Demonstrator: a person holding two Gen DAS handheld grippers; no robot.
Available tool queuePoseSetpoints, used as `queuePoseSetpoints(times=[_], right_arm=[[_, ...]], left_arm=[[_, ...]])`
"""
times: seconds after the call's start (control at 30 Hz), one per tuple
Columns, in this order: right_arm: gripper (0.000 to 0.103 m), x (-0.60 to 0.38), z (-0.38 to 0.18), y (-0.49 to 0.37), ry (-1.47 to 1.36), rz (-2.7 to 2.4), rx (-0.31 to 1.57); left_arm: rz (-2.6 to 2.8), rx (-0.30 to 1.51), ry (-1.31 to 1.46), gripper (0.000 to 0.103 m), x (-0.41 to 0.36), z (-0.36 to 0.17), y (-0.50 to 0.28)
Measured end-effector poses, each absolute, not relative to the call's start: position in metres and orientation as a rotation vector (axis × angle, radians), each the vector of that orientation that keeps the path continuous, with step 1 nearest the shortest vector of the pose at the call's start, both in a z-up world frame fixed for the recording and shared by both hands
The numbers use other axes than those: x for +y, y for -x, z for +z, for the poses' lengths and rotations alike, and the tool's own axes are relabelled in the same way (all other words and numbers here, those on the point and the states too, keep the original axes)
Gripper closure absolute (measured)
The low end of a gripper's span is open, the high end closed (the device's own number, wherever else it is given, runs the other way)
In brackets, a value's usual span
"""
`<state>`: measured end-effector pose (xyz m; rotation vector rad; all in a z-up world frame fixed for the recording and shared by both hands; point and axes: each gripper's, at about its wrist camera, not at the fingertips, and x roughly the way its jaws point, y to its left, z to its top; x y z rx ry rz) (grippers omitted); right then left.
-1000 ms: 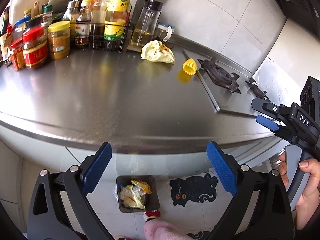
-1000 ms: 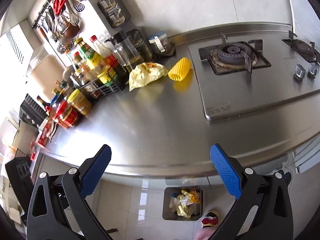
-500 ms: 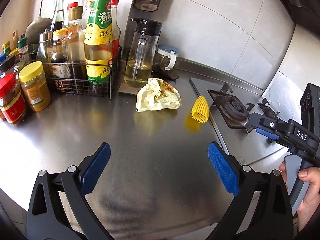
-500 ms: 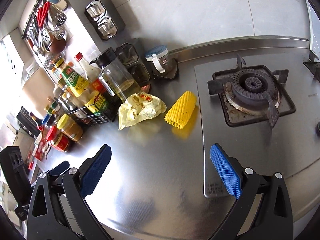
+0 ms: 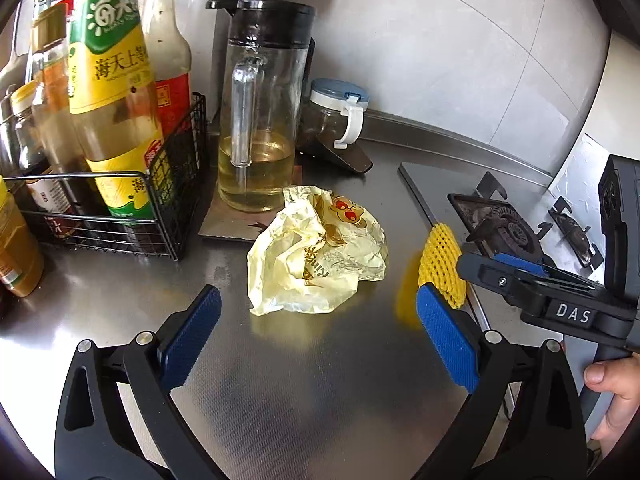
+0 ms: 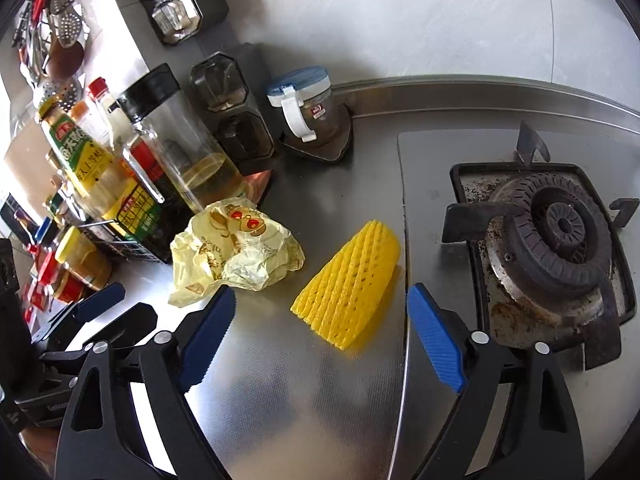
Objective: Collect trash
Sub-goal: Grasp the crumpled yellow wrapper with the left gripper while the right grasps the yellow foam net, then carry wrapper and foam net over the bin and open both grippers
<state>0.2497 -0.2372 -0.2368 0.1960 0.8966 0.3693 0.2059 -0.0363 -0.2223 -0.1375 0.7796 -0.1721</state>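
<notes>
Trash on the steel table (image 5: 304, 412): crumpled yellow wrapper (image 5: 316, 252) just in front of the oil jug (image 5: 260, 108), yellow foam net sleeve (image 6: 348, 284) beside it, at the stove's (image 6: 552, 256) edge. Since the earlier frames both tools have crossed from the table's front edge to these items; the floor bin has dropped out of view. Left tool (image 5: 318, 340): released, jaws wide, wrapper just ahead of them, not touching. Right tool (image 6: 320, 346): released, jaws just been closing, sleeve's near end between the tips, pads not yet on it. Judgement: approach finished, grasps next; nothing collected yet. Thin wrapper may crumple flat.
</notes>
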Motion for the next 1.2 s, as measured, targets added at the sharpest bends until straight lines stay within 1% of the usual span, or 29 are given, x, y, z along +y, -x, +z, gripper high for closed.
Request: queuePoseSetpoints(times=[0.03,0.1,0.17,0.2,0.27,0.37,0.4,0.43,0.47,0.5,0.53,0.63,0.67,0.73,0.9,1.2], right_arm=[[0.026,-0.236,-0.241,-0.254,-0.200,0.364,0.909],[0.030,-0.236,-0.248,-0.260,-0.213,0.354,0.927],[0.037,-0.236,-0.253,-0.266,-0.215,0.350,0.950],[0.040,-0.236,-0.256,-0.268,-0.211,0.347,0.959],[0.044,-0.235,-0.260,-0.271,-0.204,0.344,0.969],[0.050,-0.234,-0.264,-0.273,-0.190,0.347,0.976],[0.055,-0.233,-0.265,-0.274,-0.182,0.344,0.974],[0.063,-0.232,-0.266,-0.274,-0.171,0.339,0.971],[0.067,-0.231,-0.266,-0.273,-0.156,0.333,0.969],[0.076,-0.231,-0.267,-0.273,-0.144,0.327,0.967],[0.084,-0.231,-0.268,-0.272,-0.134,0.323,0.966],[0.090,-0.233,-0.268,-0.269,-0.134,0.320,0.964],[0.091,-0.235,-0.266,-0.267,-0.143,0.320,0.961],[0.091,-0.237,-0.262,-0.262,-0.162,0.327,0.955],[0.091,-0.239,-0.248,-0.236,-0.174,0.336,0.931],[0.091,-0.238,-0.218,-0.153,-0.183,0.332,0.882]], left_arm=[[-0.180,0.783,0.130,0.012,-0.039,-0.225,-0.210],[-0.190,0.791,0.110,0.018,-0.042,-0.231,-0.217],[-0.206,0.807,0.101,0.028,-0.044,-0.237,-0.224],[-0.213,0.820,0.096,0.031,-0.045,-0.241,-0.227],[-0.223,0.848,0.087,0.043,-0.046,-0.249,-0.232],[-0.227,0.884,0.081,0.051,-0.046,-0.261,-0.239],[-0.230,0.895,0.082,0.058,-0.046,-0.264,-0.241],[-0.233,0.903,0.083,0.067,-0.045,-0.266,-0.242],[-0.228,0.902,0.077,0.068,-0.045,-0.267,-0.242],[-0.231,0.900,0.073,0.073,-0.045,-0.267,-0.241],[-0.234,0.902,0.067,0.083,-0.046,-0.268,-0.241],[-0.228,0.918,0.056,0.093,-0.046,-0.270,-0.240],[-0.225,0.923,0.060,0.098,-0.045,-0.270,-0.239],[-0.215,0.925,0.075,0.101,-0.041,-0.269,-0.236],[-0.232,0.897,0.083,0.102,-0.040,-0.253,-0.210],[-0.259,0.870,0.089,0.102,-0.033,-0.217,-0.119]])
